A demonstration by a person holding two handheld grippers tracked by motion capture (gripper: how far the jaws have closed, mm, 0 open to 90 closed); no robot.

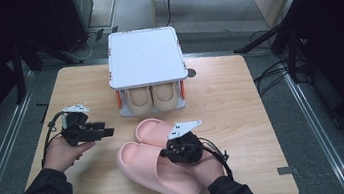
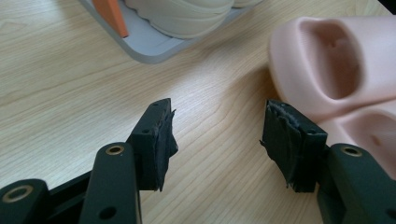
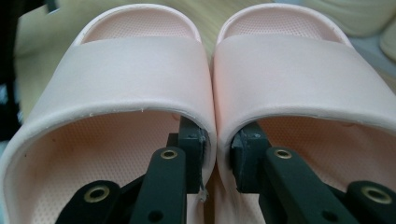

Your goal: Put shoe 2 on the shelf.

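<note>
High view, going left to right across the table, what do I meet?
Left gripper → pink slippers, pinched together at their inner walls by the right gripper. The shoe rack with its beige pair sits farther back, overlapping them.

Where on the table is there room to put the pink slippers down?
The wooden table is bare on its right side, between the shoe rack and the right edge, and along the far-left corner. The middle front is crowded: the pink slippers lie there, pinched together by the right hand-held gripper, with the left hand-held gripper beside them.
</note>
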